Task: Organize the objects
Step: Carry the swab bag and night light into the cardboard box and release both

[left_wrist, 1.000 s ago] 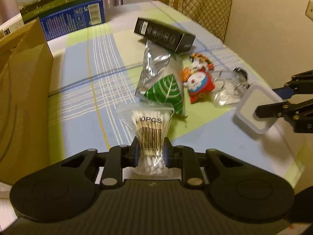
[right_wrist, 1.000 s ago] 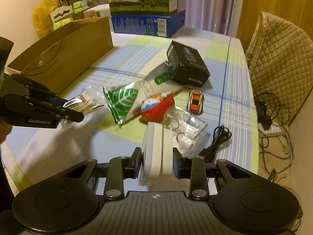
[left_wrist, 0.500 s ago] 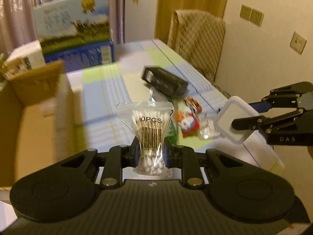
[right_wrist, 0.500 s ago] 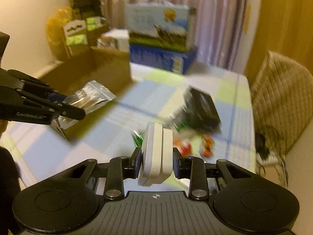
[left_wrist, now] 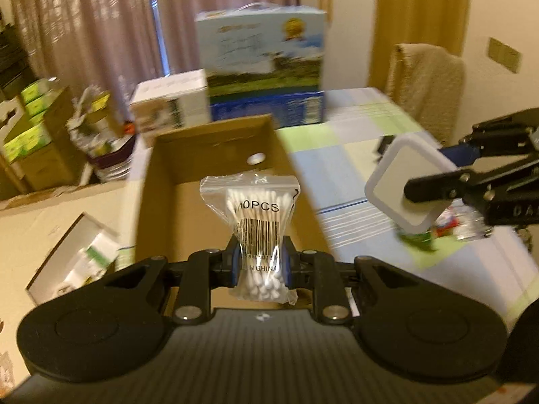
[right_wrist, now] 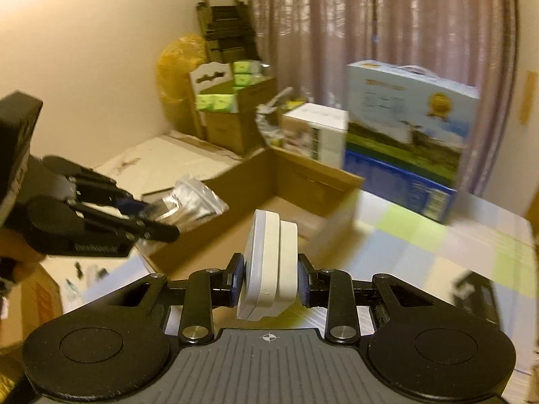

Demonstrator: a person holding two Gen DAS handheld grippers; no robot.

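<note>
Carrying stage, both tools loaded. The left gripper (left_wrist: 258,262) is clamped on one bag of cotton swabs (left_wrist: 256,222), pinched at its lower half, the bag standing upright ahead of the fingers. Directly beyond it lies the open cardboard box (left_wrist: 215,134), its floor showing bare brown card. The right gripper (right_wrist: 270,281) is clamped on one white square case (right_wrist: 269,266), held on edge; the same box sits ahead and slightly left of it.

Judged step: transport of both items toward the box, neither yet released. The next move likely calls for lowering each tool over the box opening and parting the fingers, one side at a time so the tools do not collide.

Count: one swab bag, one white case, one brown box. On the checked tablecloth (left_wrist: 340,165), to the right of the left gripper, a few small items remain, blurred beyond counting.
</note>
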